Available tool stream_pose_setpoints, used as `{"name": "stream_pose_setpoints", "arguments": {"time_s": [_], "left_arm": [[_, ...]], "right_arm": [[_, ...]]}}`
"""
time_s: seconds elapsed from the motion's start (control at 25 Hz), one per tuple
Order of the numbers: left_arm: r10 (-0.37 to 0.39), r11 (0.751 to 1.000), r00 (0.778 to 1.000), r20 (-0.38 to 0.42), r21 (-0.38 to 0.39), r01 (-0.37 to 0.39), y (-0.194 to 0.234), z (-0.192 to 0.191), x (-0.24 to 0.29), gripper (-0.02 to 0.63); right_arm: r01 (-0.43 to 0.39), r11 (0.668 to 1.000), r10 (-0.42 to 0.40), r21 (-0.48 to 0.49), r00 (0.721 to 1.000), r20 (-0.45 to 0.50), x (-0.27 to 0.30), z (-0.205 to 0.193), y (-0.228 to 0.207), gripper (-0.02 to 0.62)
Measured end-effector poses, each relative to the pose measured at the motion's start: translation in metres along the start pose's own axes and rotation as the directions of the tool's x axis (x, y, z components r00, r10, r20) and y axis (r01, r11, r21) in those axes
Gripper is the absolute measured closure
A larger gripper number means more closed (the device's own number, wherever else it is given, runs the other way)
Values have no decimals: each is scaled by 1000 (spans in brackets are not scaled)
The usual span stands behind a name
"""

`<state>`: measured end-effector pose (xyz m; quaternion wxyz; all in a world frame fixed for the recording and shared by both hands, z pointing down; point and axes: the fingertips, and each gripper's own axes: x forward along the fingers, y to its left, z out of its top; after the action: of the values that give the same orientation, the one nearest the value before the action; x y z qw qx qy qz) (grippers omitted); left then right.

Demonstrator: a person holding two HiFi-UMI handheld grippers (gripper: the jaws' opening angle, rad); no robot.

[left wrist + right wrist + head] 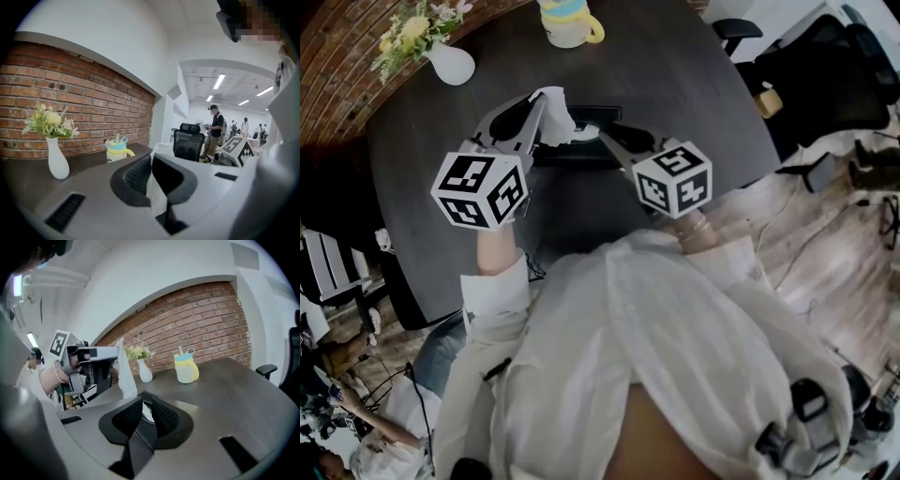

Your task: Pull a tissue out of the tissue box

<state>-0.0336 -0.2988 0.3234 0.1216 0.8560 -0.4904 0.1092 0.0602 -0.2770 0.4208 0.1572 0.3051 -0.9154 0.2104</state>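
A black tissue box (pixel 581 152) lies on the dark round table (pixel 684 84), ahead of both grippers. My left gripper (pixel 542 105) is shut on a white tissue (pixel 558 117), lifted above the box's left end. In the left gripper view the tissue (pixel 157 194) hangs pinched between the pads of that gripper (pixel 152 171). From the right gripper view the tissue (pixel 125 376) droops toward the box (pixel 143 442); whether it is free of it I cannot tell. My right gripper (pixel 611 141) (pixel 146 408) hovers over the box's right part, jaws slightly apart, nothing pinched.
A white vase with flowers (pixel 450 61) (pixel 57 161) (pixel 144 372) and a yellow lidded cup (pixel 567 23) (pixel 117 152) (pixel 186 370) stand at the table's far side near a brick wall. Black office chairs (pixel 839 80) sit off to the right. A person (pixel 215 133) stands in the background.
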Motion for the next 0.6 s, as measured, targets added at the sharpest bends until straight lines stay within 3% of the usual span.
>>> {"name": "stream_pose_setpoints", "arguments": {"time_s": [0.32,0.6], "left_arm": [[41,993,999,-10,-110,-42,2,-21,-17,595],[64,985,998,-6,-160,-64,-1,-35,-24,596]], "right_arm": [[-55,998,58,-41,997,58,-5,24,23,548],[-76,996,80,-56,994,76,-3,29,30,572]]}}
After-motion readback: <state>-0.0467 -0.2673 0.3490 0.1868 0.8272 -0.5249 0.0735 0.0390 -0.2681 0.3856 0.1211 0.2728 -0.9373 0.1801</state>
